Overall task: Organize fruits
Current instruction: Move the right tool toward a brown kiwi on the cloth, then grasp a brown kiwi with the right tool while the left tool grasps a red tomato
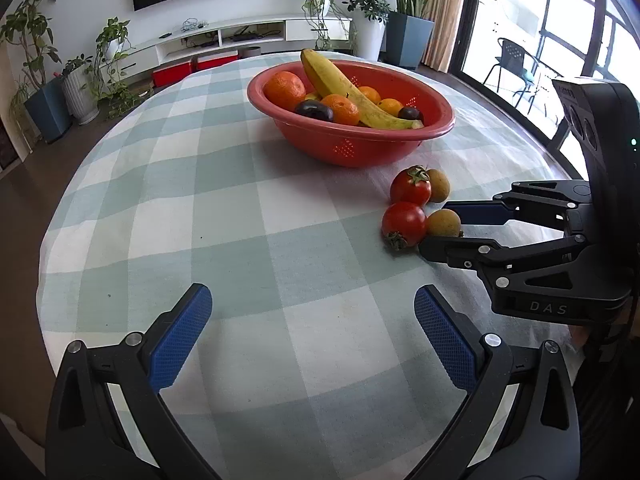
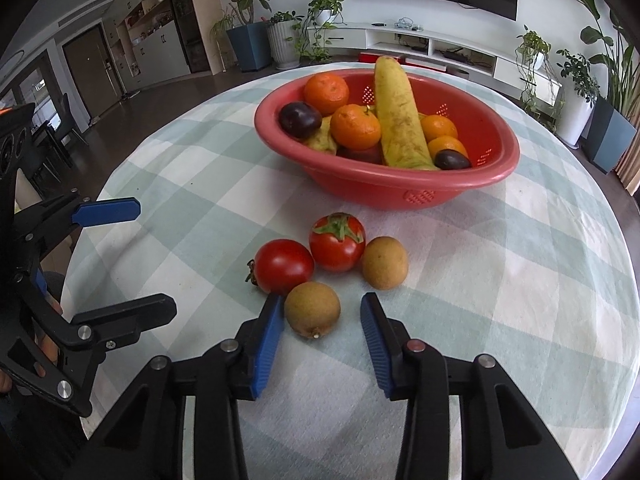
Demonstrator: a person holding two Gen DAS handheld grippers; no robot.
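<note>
Right wrist view: right gripper (image 2: 320,320) spread around the near kiwi (image 2: 312,309), pads not yet pinching; squeeze gently, dead centre.

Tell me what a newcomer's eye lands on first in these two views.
First the red bowl at the far middle of the checked tablecloth, piled with oranges, dark plums and a long banana. Next, two tomatoes and two brown kiwis clustered on the cloth in front of it, with the right gripper straddling the nearest kiwi, one pad beside it, the other apart.

Yellow-green fruit (image 2: 322,140) mostly buried, perhaps pear.
</note>
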